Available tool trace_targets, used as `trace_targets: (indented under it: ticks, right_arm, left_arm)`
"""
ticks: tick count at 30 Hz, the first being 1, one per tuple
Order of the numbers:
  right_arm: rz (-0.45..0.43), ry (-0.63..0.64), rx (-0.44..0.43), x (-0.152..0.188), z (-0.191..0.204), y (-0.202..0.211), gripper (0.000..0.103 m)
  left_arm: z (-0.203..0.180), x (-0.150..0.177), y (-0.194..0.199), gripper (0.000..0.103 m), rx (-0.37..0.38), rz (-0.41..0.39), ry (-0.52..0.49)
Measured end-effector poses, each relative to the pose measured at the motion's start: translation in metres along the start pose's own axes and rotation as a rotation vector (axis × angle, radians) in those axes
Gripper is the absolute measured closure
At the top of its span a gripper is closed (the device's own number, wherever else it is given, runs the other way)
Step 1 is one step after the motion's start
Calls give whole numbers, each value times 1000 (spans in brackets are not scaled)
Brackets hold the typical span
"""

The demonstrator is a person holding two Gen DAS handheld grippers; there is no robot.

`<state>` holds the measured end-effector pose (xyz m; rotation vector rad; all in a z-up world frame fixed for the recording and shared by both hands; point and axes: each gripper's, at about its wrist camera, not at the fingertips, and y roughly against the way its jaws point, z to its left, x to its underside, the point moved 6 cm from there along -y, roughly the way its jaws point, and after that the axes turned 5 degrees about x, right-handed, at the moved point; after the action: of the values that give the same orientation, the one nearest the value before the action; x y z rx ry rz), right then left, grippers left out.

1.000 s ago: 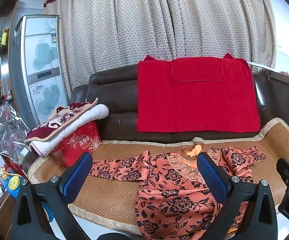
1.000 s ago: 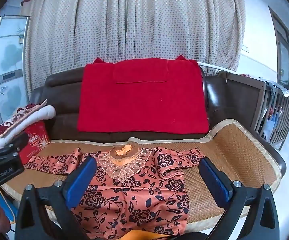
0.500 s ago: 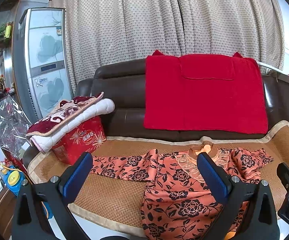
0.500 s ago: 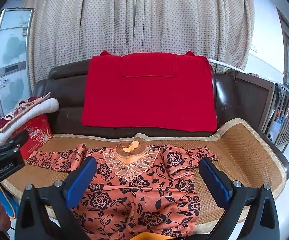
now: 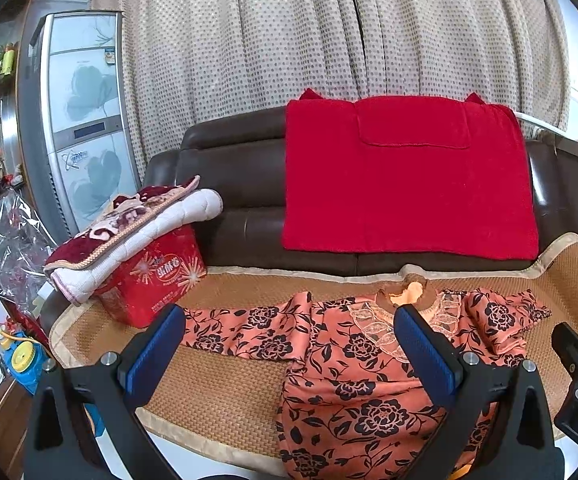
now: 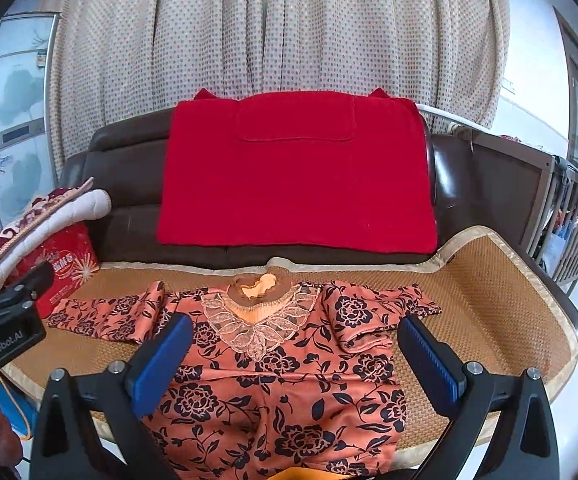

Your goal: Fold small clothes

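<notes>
In the left wrist view, the left gripper (image 5: pixel 289 344) is held with its jaws spread wide and empty, above the front edge of the mat (image 5: pixel 217 392). The blouse (image 5: pixel 361 364) lies flat on the mat, collar toward the sofa (image 5: pixel 229 184) back, hem hanging over the mat's front edge. One sleeve (image 5: pixel 245 332) is stretched out toward the red box (image 5: pixel 157 280); the other is bunched on the far side of the blouse. Compared with a second ago, the blouse sits lower and further right in this view and more of the sofa back and fridge (image 5: pixel 85 120) is seen — the gripper has been drawn back and raised, not lowered onto the cloth.

In the right wrist view, the right gripper (image 6: pixel 301 356) is likewise wide apart and holds nothing, over the blouse's lower body. The folded-in sleeve (image 6: pixel 373 312) is seen doubled over on the blouse's right shoulder, while the long sleeve remains spread toward the box. The blouse itself has not been shifted on the mat over the last second — only the cameras have been pulled away.

It is judged that one sleeve fold is done and the outstretched sleeve is the next thing to be taken; no grasp has yet been started.
</notes>
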<state>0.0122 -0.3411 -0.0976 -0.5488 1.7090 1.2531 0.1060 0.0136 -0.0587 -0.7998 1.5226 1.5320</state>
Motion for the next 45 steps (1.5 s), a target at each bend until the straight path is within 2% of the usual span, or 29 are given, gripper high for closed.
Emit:
trace_targets:
  ticks: [12, 19, 21, 24, 26, 29, 34, 36, 39, 41, 43, 45]
  right_arm:
    - [16, -8, 5, 1, -4, -14, 0]
    - [34, -19, -2, 6, -6, -23, 0]
    - [42, -22, -2, 7, -9, -30, 0]
    - [71, -47, -21, 11, -18, -45, 0]
    - [98, -101, -63, 15, -33, -63, 0]
    - [162, -226, -112, 26, -79, -103, 0]
    - [273, -525, -145, 55, -191, -193, 0]
    - [299, -667, -115, 71, -239, -231, 2]
    - [358, -872, -162, 90, -279, -281, 10]
    - [386, -954, -185, 97, -289, -309, 23]
    - [412, -1006, -170, 104, -290, -336, 26]
    - [417, -1032, -117, 108, -295, -358, 31]
  left_arm:
    - [-10, 0, -12, 0, 5, -5, -11]
    - [-10, 7, -24, 0, 4, 31, -13]
    - [-12, 12, -34, 0, 16, 57, -14]
    - [-17, 29, -67, 0, 61, 181, -10]
    - [-20, 46, -94, 0, 86, 262, 11]
    - [-24, 75, -138, 0, 86, 364, 44]
    - [-31, 108, -184, 0, 88, 473, 94]
    - [-37, 111, -196, 0, 101, 486, 119]
    - [-49, 106, -213, 0, 128, 484, 152]
    - [-56, 100, -222, 0, 141, 482, 162]
    - [-62, 94, -230, 0, 146, 478, 164]
    - [-59, 89, -234, 0, 137, 471, 154]
